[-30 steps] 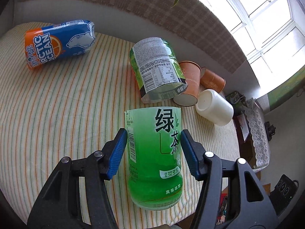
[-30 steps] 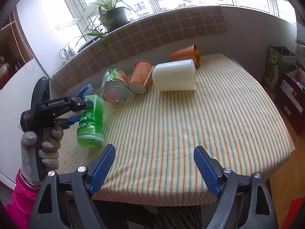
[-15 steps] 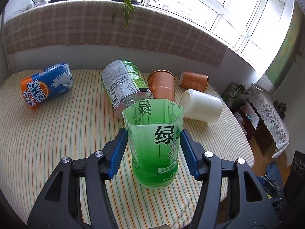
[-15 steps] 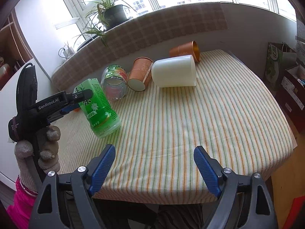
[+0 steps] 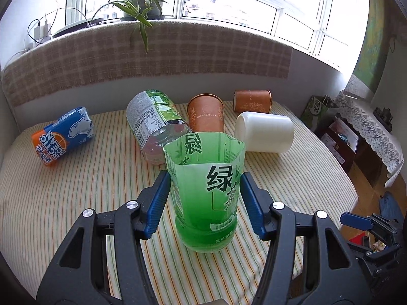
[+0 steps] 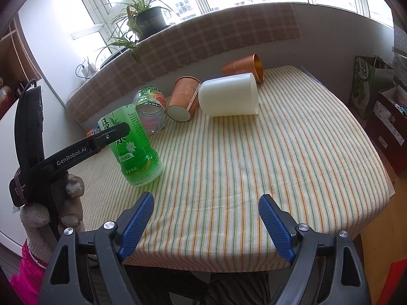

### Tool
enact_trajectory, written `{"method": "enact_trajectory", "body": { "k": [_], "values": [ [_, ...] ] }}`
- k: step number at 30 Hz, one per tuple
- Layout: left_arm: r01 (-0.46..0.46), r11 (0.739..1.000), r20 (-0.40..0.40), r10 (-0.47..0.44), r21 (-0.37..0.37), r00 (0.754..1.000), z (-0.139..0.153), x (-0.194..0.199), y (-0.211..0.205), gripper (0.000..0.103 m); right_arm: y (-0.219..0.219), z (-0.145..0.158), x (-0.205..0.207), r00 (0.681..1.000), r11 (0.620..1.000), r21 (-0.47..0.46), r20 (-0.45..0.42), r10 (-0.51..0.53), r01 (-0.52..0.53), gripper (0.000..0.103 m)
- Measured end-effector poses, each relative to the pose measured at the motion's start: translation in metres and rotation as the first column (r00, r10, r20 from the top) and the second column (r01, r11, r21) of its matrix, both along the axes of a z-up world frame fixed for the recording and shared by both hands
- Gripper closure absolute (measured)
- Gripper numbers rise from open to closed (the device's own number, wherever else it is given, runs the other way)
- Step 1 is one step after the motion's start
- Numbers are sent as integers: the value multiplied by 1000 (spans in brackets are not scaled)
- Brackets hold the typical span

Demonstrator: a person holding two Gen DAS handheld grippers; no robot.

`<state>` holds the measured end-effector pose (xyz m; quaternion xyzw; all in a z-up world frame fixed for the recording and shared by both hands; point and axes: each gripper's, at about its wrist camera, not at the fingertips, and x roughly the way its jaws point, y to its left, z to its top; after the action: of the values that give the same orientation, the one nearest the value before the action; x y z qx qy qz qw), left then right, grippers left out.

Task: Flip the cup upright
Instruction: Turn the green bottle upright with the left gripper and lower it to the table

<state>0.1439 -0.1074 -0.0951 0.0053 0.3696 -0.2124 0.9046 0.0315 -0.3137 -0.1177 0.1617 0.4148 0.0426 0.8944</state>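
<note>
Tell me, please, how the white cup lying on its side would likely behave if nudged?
The white cup lies on its round side, so it would probably roll. It looks smooth, perhaps slippery. Its open mouth shows it empty, so likely light.

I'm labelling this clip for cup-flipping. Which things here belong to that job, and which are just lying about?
In the job:
- green cut-bottle cup, open end up, between the left gripper fingers
- left gripper

Lying about:
- white cup, on its side
- two orange cups
- clear green bottle
- blue-orange carton
- right gripper, open, holding nothing
</note>
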Motion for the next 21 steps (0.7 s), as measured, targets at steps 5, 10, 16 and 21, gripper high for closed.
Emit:
{"method": "enact_trajectory", "body": {
  "k": [5, 10, 16, 21],
  "values": [
    [26, 999, -19, -26, -18, 999, -2, -5, 1, 45, 5, 2, 2, 1000, 1000, -4, 6, 17, -17, 17],
    [29, 998, -55, -33, -64, 998, -5, -7, 6, 45, 5, 3, 1, 1000, 1000, -6, 8, 16, -16, 17],
    [33, 996, -70, -39, -83, 997, -7, -10, 9, 45, 4, 4, 1, 1000, 1000, -8, 10, 15, -15, 17],
    [34, 995, -75, -41, -89, 996, -8, -14, 10, 45, 6, 5, -1, 1000, 1000, -10, 13, 23, -23, 17]
  ]
}}
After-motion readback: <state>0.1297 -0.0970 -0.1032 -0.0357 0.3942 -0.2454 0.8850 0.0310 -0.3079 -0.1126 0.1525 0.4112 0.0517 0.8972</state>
